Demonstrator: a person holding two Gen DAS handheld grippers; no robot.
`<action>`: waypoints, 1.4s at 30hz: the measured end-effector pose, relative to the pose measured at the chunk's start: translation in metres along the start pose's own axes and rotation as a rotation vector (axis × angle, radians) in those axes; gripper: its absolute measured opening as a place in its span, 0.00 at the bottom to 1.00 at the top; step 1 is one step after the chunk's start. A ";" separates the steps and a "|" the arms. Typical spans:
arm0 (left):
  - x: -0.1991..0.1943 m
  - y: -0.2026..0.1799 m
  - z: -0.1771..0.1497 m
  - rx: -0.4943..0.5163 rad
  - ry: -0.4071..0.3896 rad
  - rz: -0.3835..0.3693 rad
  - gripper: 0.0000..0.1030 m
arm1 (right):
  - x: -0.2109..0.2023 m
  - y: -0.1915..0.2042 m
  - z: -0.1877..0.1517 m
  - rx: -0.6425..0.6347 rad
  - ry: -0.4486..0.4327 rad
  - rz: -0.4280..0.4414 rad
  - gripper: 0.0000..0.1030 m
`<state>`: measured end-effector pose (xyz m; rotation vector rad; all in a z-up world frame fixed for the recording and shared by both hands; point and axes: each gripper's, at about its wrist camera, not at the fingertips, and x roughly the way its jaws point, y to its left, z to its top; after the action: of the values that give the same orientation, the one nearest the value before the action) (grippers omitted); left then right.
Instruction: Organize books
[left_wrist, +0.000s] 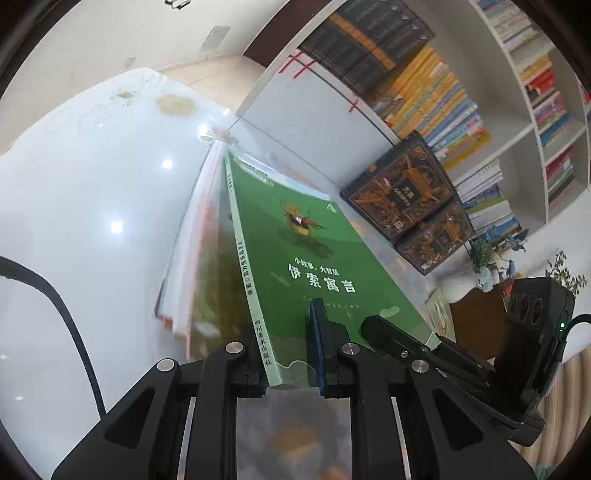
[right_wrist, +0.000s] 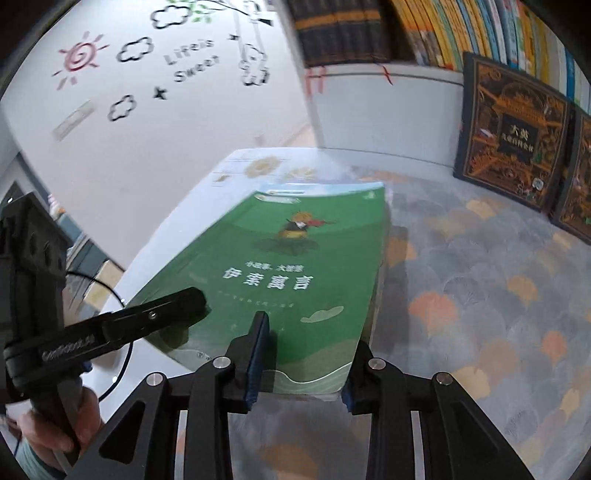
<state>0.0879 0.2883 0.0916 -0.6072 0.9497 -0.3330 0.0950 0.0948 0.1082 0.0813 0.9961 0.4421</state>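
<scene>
A green paperback (left_wrist: 314, 236) with white Chinese lettering is held off the table, spine toward the left wrist camera. My left gripper (left_wrist: 286, 325) is shut on its lower end, the blue pad on the cover. Blurred white and red books (left_wrist: 192, 258) fan out to the left, outside that grip. In the right wrist view the green book (right_wrist: 303, 266) tops a thin stack. My right gripper (right_wrist: 310, 332) is shut on the stack's near edge, one pad on the cover and the other finger beneath. The left gripper's finger (right_wrist: 173, 302) rests on the cover's left edge, held by a hand (right_wrist: 55, 432).
Two dark ornate gold-patterned books (right_wrist: 513, 136) lean against a white bookshelf (left_wrist: 424, 85) packed with rows of books. The glossy table (left_wrist: 92, 184) carries a leaf-patterned cover (right_wrist: 480, 295). A black cable (left_wrist: 70, 314) loops at the left. Small plant ornaments (left_wrist: 491, 254) stand at the right.
</scene>
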 end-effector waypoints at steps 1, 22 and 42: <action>0.001 0.004 0.003 -0.005 -0.005 0.017 0.14 | 0.007 0.000 0.004 0.007 0.014 -0.014 0.30; -0.056 0.013 -0.104 -0.137 -0.013 0.235 0.28 | -0.045 -0.083 -0.088 0.065 0.158 -0.179 0.54; 0.027 -0.216 -0.195 0.109 0.048 0.129 0.76 | -0.197 -0.283 -0.167 0.300 0.062 -0.393 0.83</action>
<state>-0.0614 0.0386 0.1226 -0.4374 1.0047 -0.2828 -0.0429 -0.2628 0.0976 0.1382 1.1043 -0.0665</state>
